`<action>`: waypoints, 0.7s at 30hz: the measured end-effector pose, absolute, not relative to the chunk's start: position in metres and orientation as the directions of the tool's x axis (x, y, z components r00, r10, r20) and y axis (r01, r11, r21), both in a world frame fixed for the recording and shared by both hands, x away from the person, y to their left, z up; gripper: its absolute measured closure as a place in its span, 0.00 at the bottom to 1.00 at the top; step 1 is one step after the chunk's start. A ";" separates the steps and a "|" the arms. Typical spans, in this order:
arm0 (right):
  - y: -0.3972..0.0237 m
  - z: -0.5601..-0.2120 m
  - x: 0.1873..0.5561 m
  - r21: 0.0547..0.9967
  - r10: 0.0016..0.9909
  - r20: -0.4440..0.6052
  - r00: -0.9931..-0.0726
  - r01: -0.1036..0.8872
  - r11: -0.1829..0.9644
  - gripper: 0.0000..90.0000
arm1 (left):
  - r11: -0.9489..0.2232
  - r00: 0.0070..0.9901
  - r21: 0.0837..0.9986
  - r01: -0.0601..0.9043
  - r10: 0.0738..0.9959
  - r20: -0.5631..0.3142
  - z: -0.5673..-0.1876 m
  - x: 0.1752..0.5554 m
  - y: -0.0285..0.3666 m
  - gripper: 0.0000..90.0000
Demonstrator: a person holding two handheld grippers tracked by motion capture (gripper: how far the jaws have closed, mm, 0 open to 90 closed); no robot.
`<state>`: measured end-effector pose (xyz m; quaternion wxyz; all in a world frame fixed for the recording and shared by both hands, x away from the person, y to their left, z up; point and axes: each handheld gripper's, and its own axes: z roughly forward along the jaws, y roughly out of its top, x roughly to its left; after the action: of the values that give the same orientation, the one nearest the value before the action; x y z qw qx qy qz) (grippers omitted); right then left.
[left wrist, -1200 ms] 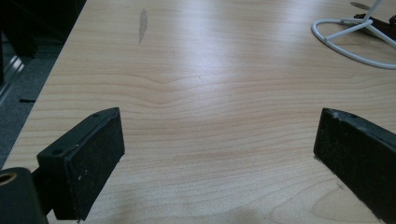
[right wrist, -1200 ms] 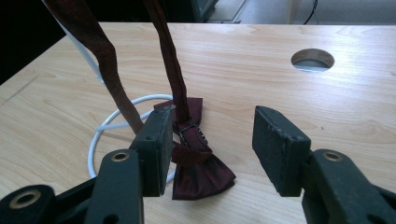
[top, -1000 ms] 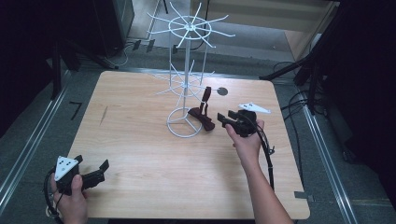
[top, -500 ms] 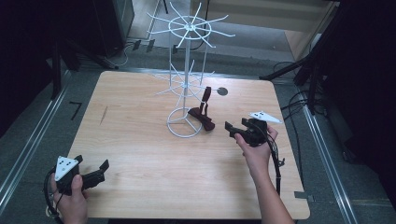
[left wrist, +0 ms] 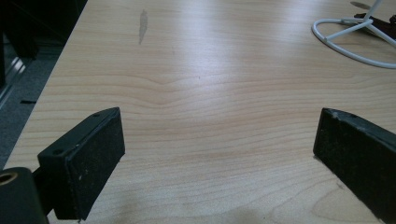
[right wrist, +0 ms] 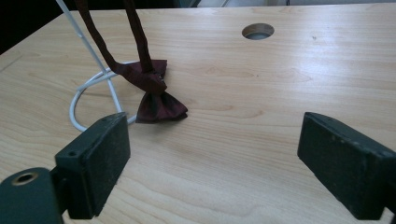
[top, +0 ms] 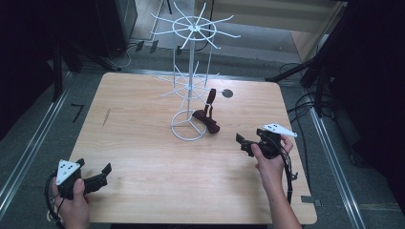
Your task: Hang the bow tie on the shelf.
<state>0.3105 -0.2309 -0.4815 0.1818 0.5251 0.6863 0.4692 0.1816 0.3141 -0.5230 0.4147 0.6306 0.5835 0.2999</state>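
The pale wooden tabletop (top: pixel 143 157) carries a white wire rack (top: pixel 189 125) on its ring base and a dark maroon bow tie (top: pixel 207 121) lying beside it.

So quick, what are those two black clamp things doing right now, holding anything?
Left gripper: jaws open, holding nothing.
Right gripper: jaws have just been opening, now wide, nothing between them; dark red fabric bow tie lies ahead.

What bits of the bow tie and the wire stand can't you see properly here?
- Bow tie strap: its top is cut off by the upper edge of the right gripper view.
- In the high view, which prong of the wire stand holds the strap is too small to tell.
- Stand's ring base: cut off by the right edge of the left gripper view.
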 end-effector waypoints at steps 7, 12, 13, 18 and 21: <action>-0.244 -0.485 0.303 0.832 0.893 0.256 -0.371 0.554 -0.008 0.03 | 0.023 0.140 0.873 0.487 0.985 -0.104 -0.523 0.182 0.314 0.03; -0.254 -0.490 0.297 0.831 0.898 0.258 -0.357 0.555 -0.019 0.04 | 0.023 0.139 0.873 0.487 0.985 -0.104 -0.523 0.182 0.314 0.03; -0.255 -0.491 0.296 0.831 0.898 0.261 -0.354 0.556 -0.022 0.04 | 0.023 0.139 0.873 0.487 0.985 -0.104 -0.523 0.182 0.314 0.03; -0.264 -0.496 0.290 0.830 0.905 0.259 -0.336 0.557 -0.030 0.04 | 0.024 0.139 0.873 0.486 0.985 -0.105 -0.523 0.182 0.314 0.03; -0.270 -0.499 0.287 0.828 0.906 0.266 -0.328 0.559 -0.040 0.04 | 0.023 0.139 0.873 0.487 0.985 -0.103 -0.523 0.182 0.314 0.03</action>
<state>0.2868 -0.2698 -0.4990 0.1856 0.5489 0.6675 0.4677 0.1816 0.3136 -0.5230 0.4140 0.6309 0.5831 0.3010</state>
